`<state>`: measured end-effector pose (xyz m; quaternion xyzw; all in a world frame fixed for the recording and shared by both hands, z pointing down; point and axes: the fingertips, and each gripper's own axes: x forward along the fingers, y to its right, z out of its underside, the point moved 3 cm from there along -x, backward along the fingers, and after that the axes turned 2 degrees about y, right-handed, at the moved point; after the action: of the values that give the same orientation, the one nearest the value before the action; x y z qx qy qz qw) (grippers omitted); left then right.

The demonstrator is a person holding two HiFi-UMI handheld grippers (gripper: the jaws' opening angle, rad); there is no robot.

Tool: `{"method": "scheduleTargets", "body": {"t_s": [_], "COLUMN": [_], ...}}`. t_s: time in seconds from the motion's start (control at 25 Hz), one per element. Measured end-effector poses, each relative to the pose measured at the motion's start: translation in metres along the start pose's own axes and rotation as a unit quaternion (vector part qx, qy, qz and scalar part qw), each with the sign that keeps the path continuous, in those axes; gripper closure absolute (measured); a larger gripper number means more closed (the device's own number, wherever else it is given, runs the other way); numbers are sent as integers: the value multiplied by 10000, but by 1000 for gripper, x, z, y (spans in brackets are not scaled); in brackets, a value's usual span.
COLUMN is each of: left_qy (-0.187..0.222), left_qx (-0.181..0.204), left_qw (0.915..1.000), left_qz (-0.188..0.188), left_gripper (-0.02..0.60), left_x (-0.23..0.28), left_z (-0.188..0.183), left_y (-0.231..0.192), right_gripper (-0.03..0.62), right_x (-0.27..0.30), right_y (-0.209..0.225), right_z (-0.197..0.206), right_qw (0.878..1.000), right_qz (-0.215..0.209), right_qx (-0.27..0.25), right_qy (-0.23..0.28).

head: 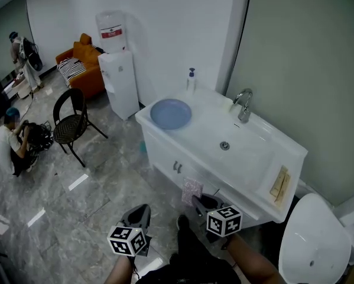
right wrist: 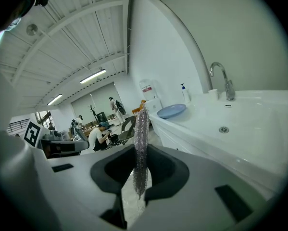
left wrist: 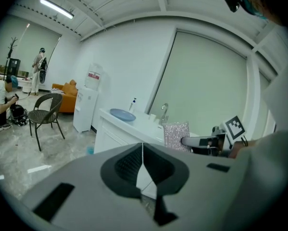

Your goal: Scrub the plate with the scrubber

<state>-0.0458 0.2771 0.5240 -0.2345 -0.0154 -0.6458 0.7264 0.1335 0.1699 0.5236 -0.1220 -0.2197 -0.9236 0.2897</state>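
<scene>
A round blue plate (head: 171, 113) lies on the white counter left of the basin; it also shows as the plate (left wrist: 122, 114) and the plate (right wrist: 171, 111). My right gripper (head: 199, 200) hangs in front of the cabinet, shut on a thin glittery silver scrubber (head: 192, 190). In the right gripper view the scrubber (right wrist: 141, 143) stands edge-on between the jaws of the right gripper (right wrist: 140, 160). My left gripper (head: 142, 210) is lower and to the left, shut with nothing in it; the left gripper (left wrist: 142, 154) shows its jaws pressed together. Both are well short of the plate.
The sink unit (head: 165, 149) has a chrome faucet (head: 243, 104), a drain (head: 224, 145), a soap bottle (head: 191, 78) and a wooden piece (head: 279, 183) on its right rim. A water dispenser (head: 119, 78), black chair (head: 70, 120), orange sofa (head: 82, 64) and two people stand left. A white round object (head: 312, 241) is lower right.
</scene>
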Motion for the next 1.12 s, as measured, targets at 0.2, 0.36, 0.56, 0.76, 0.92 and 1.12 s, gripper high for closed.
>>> {"method": "scheduleTargets", "body": {"t_s": [0.2, 0.36, 0.56, 0.76, 0.92, 1.12], "left_qy": [-25, -65, -188, -214, -242, -237], "left_qx": [-94, -186, -193, -255, -293, -347], "left_qw": [9999, 9996, 9995, 9993, 9991, 9988], "left_qz": [-128, -209, -171, -150, -177, -244], "left_gripper": [565, 564, 565, 565, 564, 564], "left_x": [24, 52, 93, 125, 144, 167], "left_z": [-11, -19, -32, -50, -62, -77], "left_y": [-17, -31, -43, -55, -63, -72], "right_gripper": [519, 519, 519, 519, 519, 519], "right_x": [39, 70, 102, 129, 148, 167], "right_y": [14, 30, 57, 79, 90, 107], "right_z": [-16, -26, -43, -58, -72, -93], "right_qw": [9998, 9995, 9995, 9994, 9992, 9991], "right_qz": [-182, -312, -291, -251, -280, -354], "right_qx": [-2, 41, 69, 80, 70, 120], "right_qy": [-28, -81, -132, -242, -283, -183]}}
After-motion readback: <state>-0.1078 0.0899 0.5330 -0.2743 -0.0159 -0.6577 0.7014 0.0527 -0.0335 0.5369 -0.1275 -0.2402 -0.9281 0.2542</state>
